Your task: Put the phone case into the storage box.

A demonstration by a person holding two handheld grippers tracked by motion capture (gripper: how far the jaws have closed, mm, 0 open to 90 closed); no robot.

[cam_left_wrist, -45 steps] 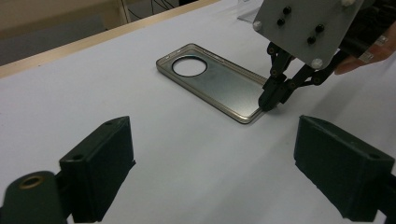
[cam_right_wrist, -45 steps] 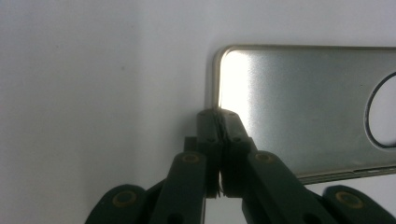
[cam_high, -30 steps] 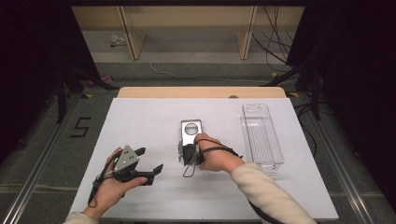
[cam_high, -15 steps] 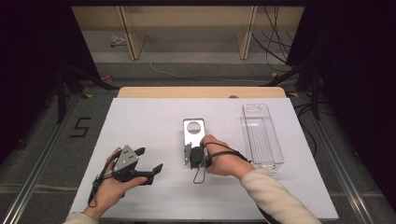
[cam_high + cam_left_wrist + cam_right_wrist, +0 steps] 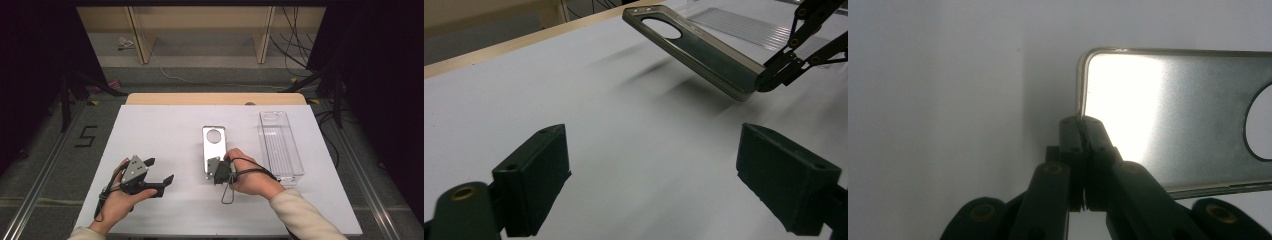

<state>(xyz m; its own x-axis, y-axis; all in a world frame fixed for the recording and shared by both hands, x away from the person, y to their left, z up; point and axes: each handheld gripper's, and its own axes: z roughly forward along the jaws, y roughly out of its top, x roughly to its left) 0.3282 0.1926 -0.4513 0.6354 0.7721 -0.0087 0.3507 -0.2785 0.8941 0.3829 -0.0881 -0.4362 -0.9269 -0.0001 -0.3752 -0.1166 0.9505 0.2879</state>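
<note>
Right hand-held gripper (image 5: pixel 212 167) has its jaws shut on the near short edge of the phone case (image 5: pixel 214 147), whose long axis runs away from the person, camera hole at the far end. It is lifted a little above the white counter (image 5: pixel 165 135), near its middle. Left hand-held gripper (image 5: pixel 160 171) waits to the left with jaws wide apart, holding nothing. The clear tray (image 5: pixel 280 145) lies just to the right of the case.
</note>
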